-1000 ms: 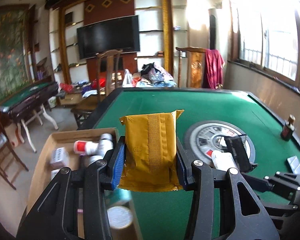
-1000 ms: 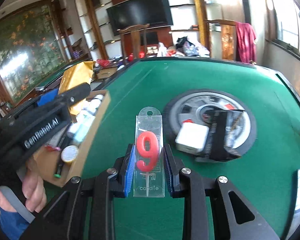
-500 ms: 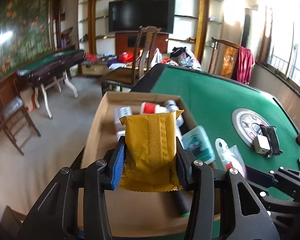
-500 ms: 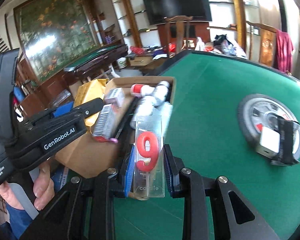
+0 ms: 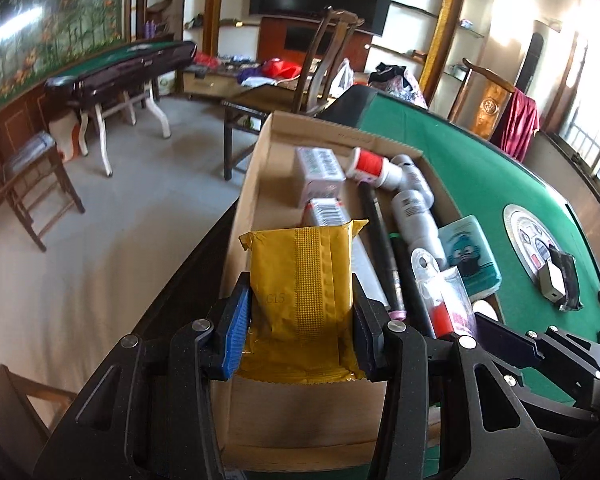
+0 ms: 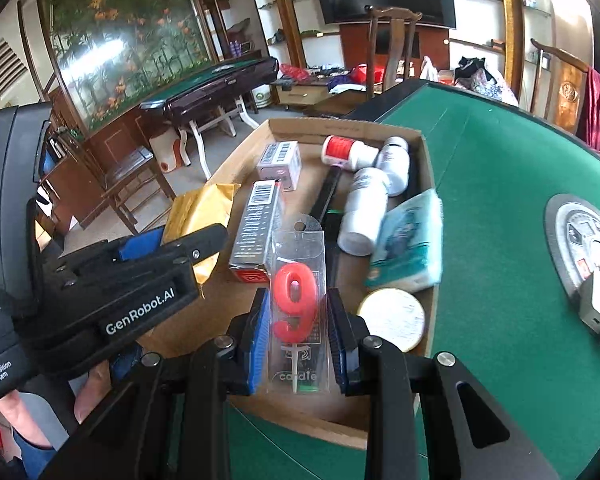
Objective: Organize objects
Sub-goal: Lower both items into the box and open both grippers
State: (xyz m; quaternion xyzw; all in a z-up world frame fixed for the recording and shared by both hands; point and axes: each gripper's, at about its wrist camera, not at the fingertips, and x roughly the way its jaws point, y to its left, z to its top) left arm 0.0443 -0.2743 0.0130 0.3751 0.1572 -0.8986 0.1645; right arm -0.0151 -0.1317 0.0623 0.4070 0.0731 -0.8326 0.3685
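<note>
My left gripper (image 5: 300,320) is shut on a yellow foil packet (image 5: 302,296), held upright over the near left part of an open cardboard box (image 5: 260,168). My right gripper (image 6: 298,328) is shut on a clear blister pack with a red number-nine candle (image 6: 294,304), above the box's near edge (image 6: 300,420). In the right wrist view the left gripper (image 6: 156,256) shows at the left with the yellow packet (image 6: 200,216). In the left wrist view the candle pack (image 5: 440,300) sits to the right of the packet.
The box lies on a green felt table (image 6: 500,168) and holds white bottles (image 6: 364,208), small cartons (image 6: 256,228), a teal tissue pack (image 6: 408,240), a black pen and a round lid (image 6: 392,316). A round centre panel (image 5: 536,240) carries a white charger (image 5: 552,280). Chairs and another table stand on the floor to the left.
Both grippers have swung left from over the table's centre panel to above the cardboard box and dipped lower. Each keeps its grip on its item.
</note>
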